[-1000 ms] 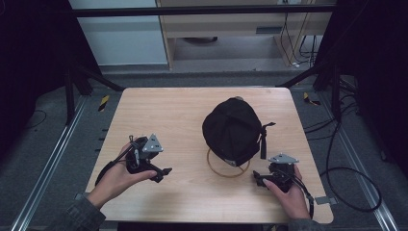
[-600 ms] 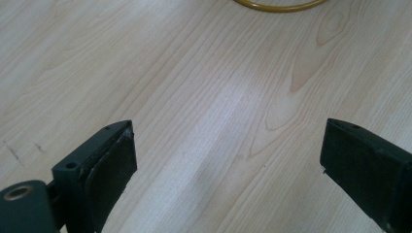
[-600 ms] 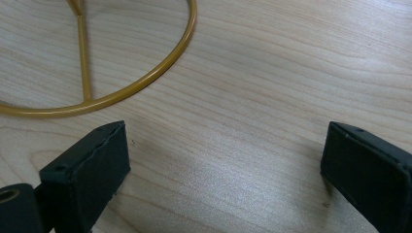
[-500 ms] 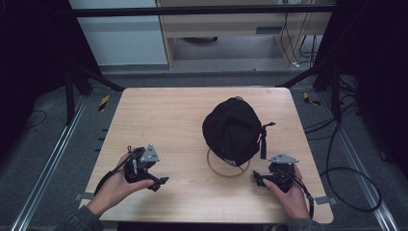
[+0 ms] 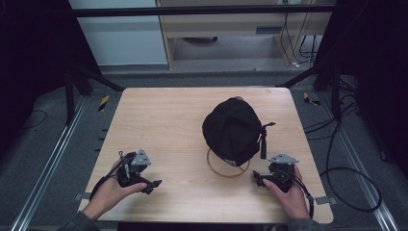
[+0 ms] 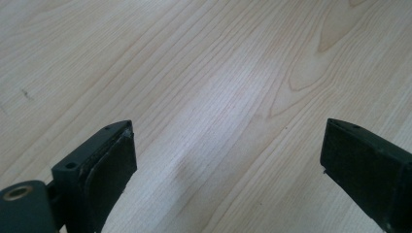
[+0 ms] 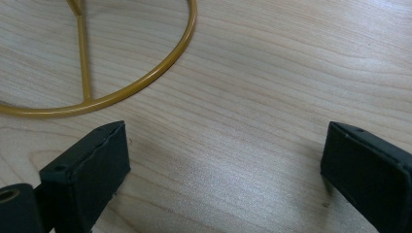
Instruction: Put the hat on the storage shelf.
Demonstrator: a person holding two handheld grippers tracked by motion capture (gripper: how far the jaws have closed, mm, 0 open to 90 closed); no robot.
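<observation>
We see the black cap point(image 5: 234, 130) sitting on a gold wire stand point(image 5: 228, 169), right of the table's point(image 5: 163, 120) middle and somewhat nearer its right edge, the stand's ring base showing toward the near edge. Neither tool touches it. Our right gripper point(image 5: 260, 180) rests by the near right corner, just beside the ring, jaws spread wide and empty over the wood. Our left gripper point(image 5: 151, 185) has drawn back from where it was a second ago toward the near left corner, jaws also spread and empty. We judge the cap is placed and both hands are retreating.
</observation>
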